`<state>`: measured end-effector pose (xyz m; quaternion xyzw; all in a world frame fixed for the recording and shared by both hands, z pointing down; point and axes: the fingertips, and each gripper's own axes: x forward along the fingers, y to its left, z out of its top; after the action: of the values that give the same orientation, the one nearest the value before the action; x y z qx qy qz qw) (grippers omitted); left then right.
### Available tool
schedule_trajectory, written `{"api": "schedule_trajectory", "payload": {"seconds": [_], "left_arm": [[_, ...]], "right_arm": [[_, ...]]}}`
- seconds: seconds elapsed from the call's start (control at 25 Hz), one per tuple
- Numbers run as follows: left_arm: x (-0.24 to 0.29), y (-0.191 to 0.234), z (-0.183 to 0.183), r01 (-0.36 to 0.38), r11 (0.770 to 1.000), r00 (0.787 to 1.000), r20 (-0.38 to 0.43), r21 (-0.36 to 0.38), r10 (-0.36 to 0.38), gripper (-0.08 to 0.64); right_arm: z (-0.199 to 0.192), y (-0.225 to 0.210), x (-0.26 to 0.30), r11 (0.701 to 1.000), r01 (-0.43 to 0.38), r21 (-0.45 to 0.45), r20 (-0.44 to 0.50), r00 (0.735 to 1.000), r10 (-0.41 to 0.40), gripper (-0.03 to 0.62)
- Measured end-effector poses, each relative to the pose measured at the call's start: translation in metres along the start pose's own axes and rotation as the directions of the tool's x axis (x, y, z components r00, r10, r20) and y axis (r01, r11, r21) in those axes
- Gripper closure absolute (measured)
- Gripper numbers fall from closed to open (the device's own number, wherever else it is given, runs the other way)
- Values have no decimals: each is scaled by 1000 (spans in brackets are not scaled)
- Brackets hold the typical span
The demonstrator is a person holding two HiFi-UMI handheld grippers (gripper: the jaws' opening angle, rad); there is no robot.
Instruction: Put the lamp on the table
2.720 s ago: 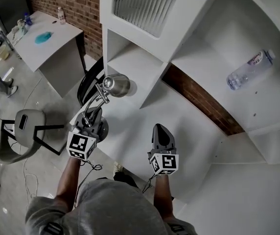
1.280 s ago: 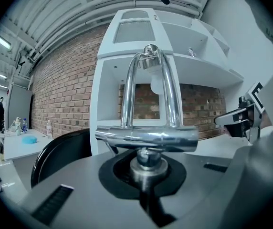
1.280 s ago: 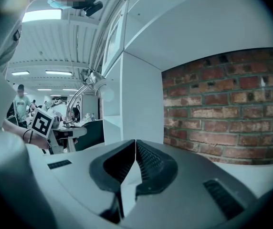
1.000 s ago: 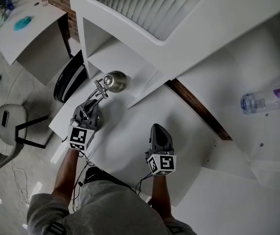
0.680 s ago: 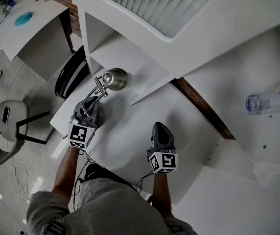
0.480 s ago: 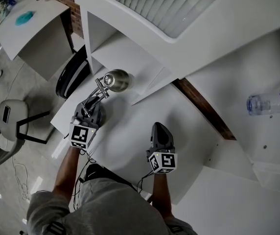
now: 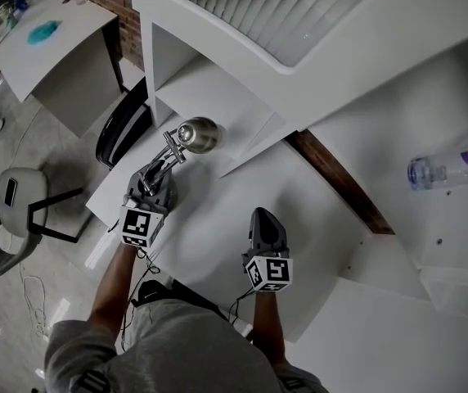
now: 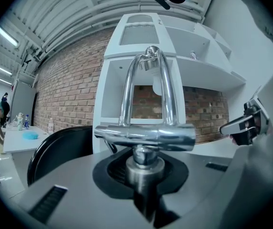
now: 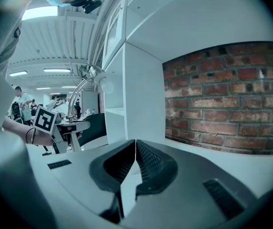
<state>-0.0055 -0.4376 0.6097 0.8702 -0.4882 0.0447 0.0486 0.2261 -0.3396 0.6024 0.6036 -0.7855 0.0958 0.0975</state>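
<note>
Lamp [image 7: 197,135] moved onto white table [image 7: 234,211], brick wall [image 7: 336,182] behind

Glossy polished chrome metal lamp [image 7: 197,136]; smooth matt white table [image 7: 218,219]; rough brick wall [image 9: 213,99]; glossy black chair back [image 8: 55,151].

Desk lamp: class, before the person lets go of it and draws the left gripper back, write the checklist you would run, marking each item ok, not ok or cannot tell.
1. The desk lamp stands upright: ok, its chrome arms rise straight.
2. Its base rests on the white table: cannot tell, the left gripper hides it.
3. The lamp is inside the table's left edge: ok, though close to it.
4. The left gripper is free of the stem: not ok, its jaws are opening with the stem between them.
5. The right gripper is out of the way: ok, shut, empty and apart to the lamp's right.
</note>
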Motion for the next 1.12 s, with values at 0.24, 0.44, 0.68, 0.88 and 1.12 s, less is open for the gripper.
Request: {"api": "schedule_trajectory", "payload": {"seconds": [0.24,0.44,0.68,0.88,1.12], "left_arm": [[-5,-1,-7,19,1000,999,-27,-16,-20,354],[-7,-1,-9,27,1000,999,-43,-12,-27,291],[-11,-2,-8,25,1000,998,-52,4,-24,284],[-19,-2,-5,14,1000,998,-57,9,-13,284],[-27,-2,-11,9,1000,996,-94,20,-7,285]], "right_arm": [[1,5,-2,1000,-3,4,4,1000,3,568],[1,7,-5,1000,-2,12,8,1000,2,568],[1,10,-9,1000,-1,11,14,1000,0,568],[6,10,-15,1000,8,11,29,1000,-8,568],[7,10,-17,1000,15,12,37,999,-15,568]]}}
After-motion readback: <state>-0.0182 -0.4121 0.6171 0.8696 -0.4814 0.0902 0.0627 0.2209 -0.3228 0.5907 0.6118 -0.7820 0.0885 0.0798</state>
